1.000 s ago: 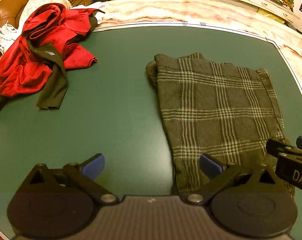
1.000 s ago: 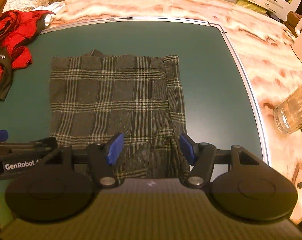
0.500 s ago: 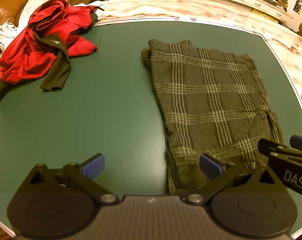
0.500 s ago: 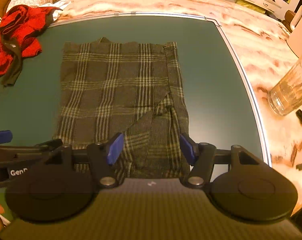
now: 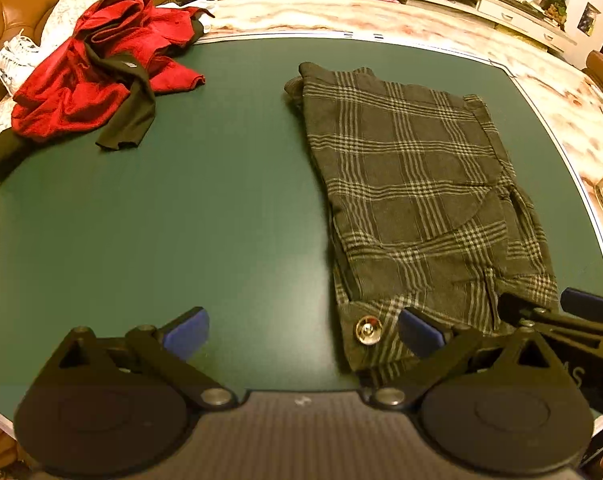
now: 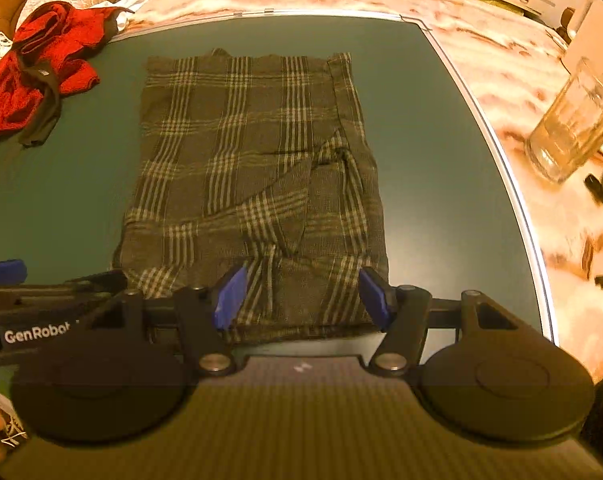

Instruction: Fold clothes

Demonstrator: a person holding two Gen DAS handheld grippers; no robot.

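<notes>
left wrist view has the left gripper (image 5: 303,332) spread wide open, holding nothing, low over the green table mat (image 5: 205,208). its right blue pad sits at the near left corner of the plaid shorts (image 5: 417,184), just beside a shiny metal snap button (image 5: 367,330). the shorts lie folded flat on the right half of the mat, waistband end nearest the cameras.

right wrist view: the right gripper (image 6: 301,294) is also open and empty, both pads hovering at the near hem of the plaid shorts (image 6: 257,168), can't tell if they touch the cloth. a crumpled red garment (image 5: 89,80) with a black one tangled in it sits at the far left of the mat, well apart from the shorts. a glass mug (image 6: 573,124) stands on the marble tabletop (image 6: 513,80) off to the right.
</notes>
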